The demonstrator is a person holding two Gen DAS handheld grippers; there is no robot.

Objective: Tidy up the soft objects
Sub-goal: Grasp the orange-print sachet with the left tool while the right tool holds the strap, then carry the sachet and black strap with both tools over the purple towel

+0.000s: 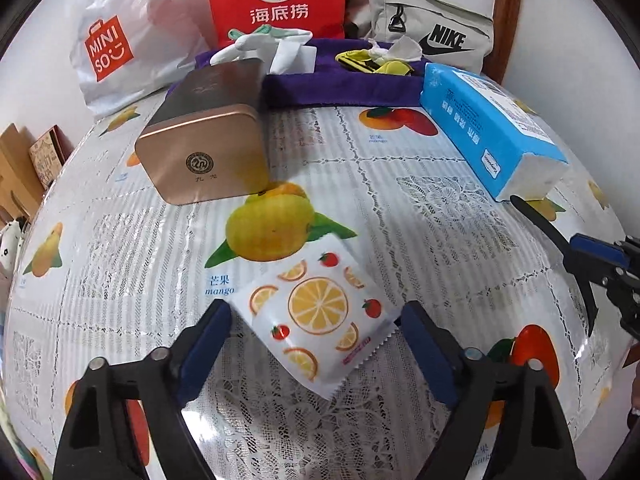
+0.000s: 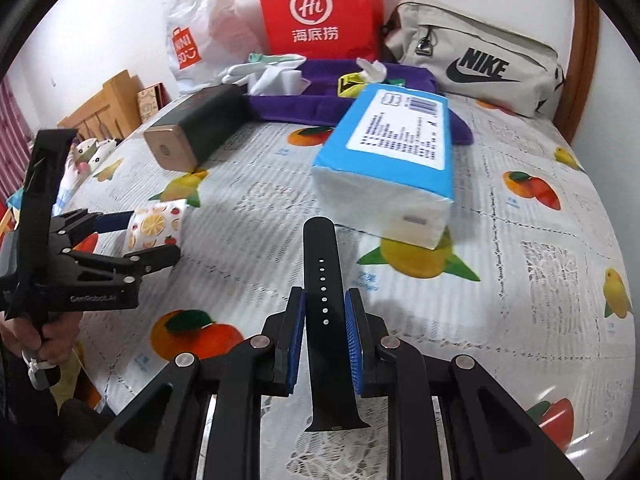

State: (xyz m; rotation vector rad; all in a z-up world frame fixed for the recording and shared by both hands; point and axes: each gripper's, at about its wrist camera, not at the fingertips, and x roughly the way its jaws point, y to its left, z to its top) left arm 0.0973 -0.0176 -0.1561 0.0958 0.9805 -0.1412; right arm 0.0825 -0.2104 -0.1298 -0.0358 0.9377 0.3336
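Your left fingers (image 1: 316,348) stand wide apart, one on each side of the orange-print packet (image 1: 316,320), with a gap showing between each pad and the packet, so nothing is gripped there. The packet lies flat on the surface (image 1: 400,208), directly between the pads, its long axis running diagonally from upper left to lower right across your line of closing. A squeeze as you stand would, I judge, catch it near its corners rather than square across its width.

Your right fingers (image 2: 325,316) are nearly closed and pinch the black watch strap (image 2: 322,280) across its width; the strap runs straight out along the fingers, its free tip pointing toward the blue tissue pack (image 2: 384,160).

Further out, the gold tin (image 1: 204,152) lies on its side up and left of the packet, and the purple cloth (image 1: 340,88) with other soft things heaped on it sits at the far edge, in front of the red bag (image 1: 276,0). Your left hand is clearly the nearer to the packet; the tissue pack lies closer to your right.
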